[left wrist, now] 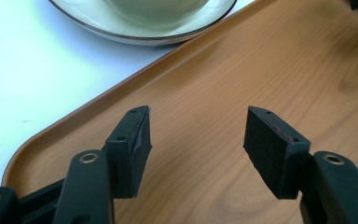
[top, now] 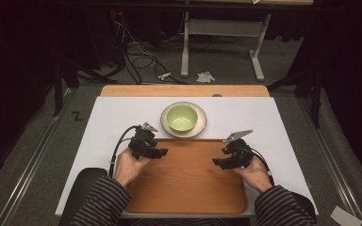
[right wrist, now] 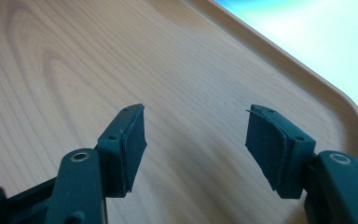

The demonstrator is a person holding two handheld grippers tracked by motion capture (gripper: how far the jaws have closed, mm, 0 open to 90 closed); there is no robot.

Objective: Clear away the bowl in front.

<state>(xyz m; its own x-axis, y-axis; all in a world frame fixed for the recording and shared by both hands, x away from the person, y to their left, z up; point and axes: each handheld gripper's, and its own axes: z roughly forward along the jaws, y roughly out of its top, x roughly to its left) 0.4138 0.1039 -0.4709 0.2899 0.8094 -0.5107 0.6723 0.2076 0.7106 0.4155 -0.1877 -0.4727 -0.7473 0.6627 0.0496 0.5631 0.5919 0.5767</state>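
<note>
Wooden tray (top: 188, 183) lies bare under both spread, empty tongs, left (top: 156, 152) and right (top: 220, 162); bowl (top: 182, 117) beyond, untouched.

Dim room, grey carpet floor (top: 42, 141).
Beyond the table (top: 122, 90) stands a white metal frame (top: 185, 47); black cables (top: 136, 56) and crumpled paper (top: 205, 76) lie on the floor.

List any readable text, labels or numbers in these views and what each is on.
No readable words, brands or numbers.
Bowl, plate, tray: no printing.
A dark Z-shaped mark on the floor: it may be tape rather than a letter.
</note>
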